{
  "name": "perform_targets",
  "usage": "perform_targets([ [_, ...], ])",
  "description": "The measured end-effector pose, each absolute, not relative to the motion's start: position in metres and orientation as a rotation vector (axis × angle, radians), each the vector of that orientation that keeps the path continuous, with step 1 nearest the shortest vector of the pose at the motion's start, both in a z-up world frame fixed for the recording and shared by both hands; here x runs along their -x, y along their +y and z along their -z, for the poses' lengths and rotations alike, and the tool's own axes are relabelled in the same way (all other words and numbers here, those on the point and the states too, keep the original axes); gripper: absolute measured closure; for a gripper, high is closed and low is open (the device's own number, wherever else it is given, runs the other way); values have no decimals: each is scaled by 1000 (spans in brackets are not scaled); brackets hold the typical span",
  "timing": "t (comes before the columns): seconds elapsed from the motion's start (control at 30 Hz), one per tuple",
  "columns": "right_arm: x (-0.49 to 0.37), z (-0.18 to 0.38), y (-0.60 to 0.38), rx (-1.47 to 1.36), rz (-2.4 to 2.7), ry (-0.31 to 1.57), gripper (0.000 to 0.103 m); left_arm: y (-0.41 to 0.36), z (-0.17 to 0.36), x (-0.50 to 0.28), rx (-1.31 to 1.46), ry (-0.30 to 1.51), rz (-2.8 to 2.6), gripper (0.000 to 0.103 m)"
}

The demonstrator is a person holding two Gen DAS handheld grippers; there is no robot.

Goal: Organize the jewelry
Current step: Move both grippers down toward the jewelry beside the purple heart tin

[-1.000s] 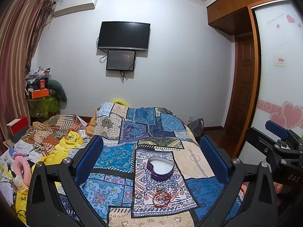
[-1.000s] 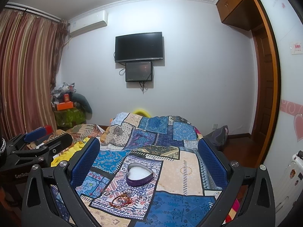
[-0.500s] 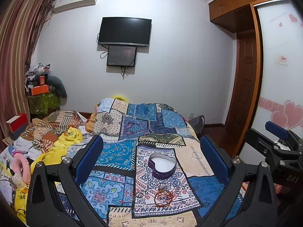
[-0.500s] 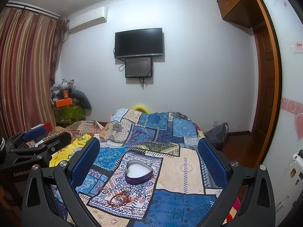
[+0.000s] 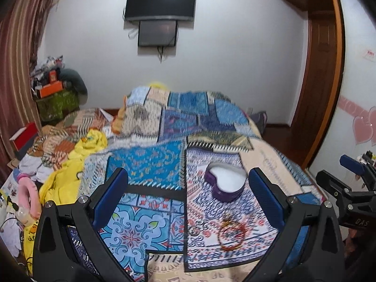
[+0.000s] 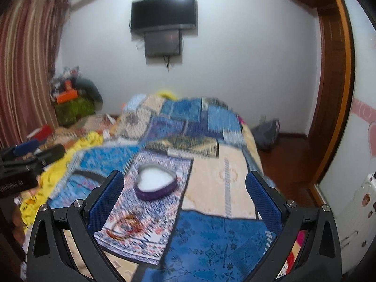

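Left gripper (image 5: 188, 195) & right gripper (image 6: 184, 195): both spread wide, holding nothing, above patchwork bedspread (image 5: 150, 164). Heart-shaped box (image 5: 226, 184) open; bracelets (image 5: 231, 236) lie just in front.

White letters "DAS" stand on the black body of the right gripper (image 5: 352, 164) seen from the left wrist; lettering on the left gripper (image 6: 30, 155) is too blurred to read.
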State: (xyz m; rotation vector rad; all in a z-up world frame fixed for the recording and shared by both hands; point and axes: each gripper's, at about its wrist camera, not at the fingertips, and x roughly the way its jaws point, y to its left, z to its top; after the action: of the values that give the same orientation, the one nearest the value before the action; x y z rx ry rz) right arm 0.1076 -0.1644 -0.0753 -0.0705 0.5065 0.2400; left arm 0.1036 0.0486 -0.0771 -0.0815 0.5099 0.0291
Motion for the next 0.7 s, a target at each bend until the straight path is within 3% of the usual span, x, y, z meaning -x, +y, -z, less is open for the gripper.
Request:
perform_targets([
  [0.07, -115, 85, -164, 85, -237, 551, 0, 51, 89, -114, 70, 550, -30, 2],
  [0.3, -133, 117, -159, 111, -287, 672, 2, 61, 134, -143, 59, 726, -23, 24],
  [0.5, -146, 142, -151, 118, -364, 780, 25, 59, 163, -153, 61, 837, 49, 34],
  [0.63, -154, 153, -146, 121, -393, 824, 33, 51, 177, -154, 37, 872, 105, 37],
  [0.7, -156, 157, -146, 115, -409, 843, 35, 48, 186, -155, 33, 900, 134, 46],
])
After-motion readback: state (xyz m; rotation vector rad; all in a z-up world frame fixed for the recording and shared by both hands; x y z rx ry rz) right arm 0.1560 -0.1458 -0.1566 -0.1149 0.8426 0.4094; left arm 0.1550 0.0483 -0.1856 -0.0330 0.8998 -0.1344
